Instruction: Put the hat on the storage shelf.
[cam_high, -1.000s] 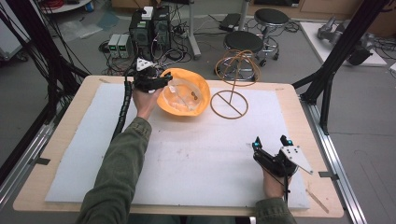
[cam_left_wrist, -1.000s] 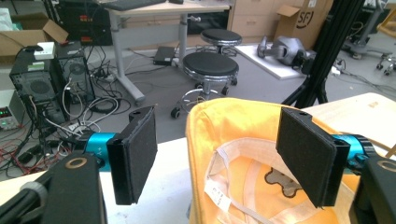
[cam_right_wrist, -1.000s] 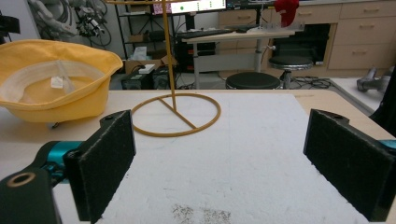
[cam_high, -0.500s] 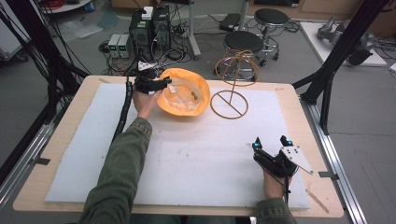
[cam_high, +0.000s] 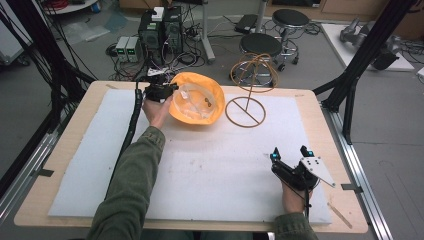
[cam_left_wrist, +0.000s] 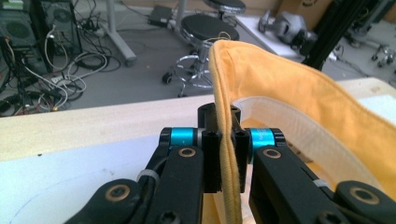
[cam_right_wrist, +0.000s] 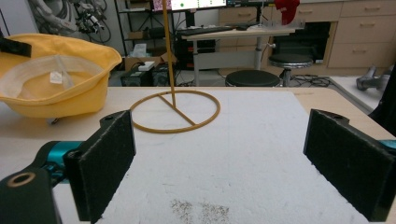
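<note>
- Yellow hat (cam_high: 197, 97): soft cotton bucket shape, lying crown-down at the far left of the table, pale lining and a small label showing inside.
- Left gripper (cam_left_wrist: 223, 140): jaws have just been closing; now pinching the hat's stitched brim edge between the black pads.
- Right gripper (cam_high: 290, 156): jaws spread wide, nothing between them; rests near the table's near right corner, well apart from the hat.
- Wire stand (cam_high: 246, 111): thin brass-coloured ring base with upright rod, just right of the hat.
- Table (cam_high: 320, 107): light wood, covered by a white foam mat (cam_high: 220, 165), slightly speckled.
- Room: grey floor, black stools, computers, tangled cables.
</note>
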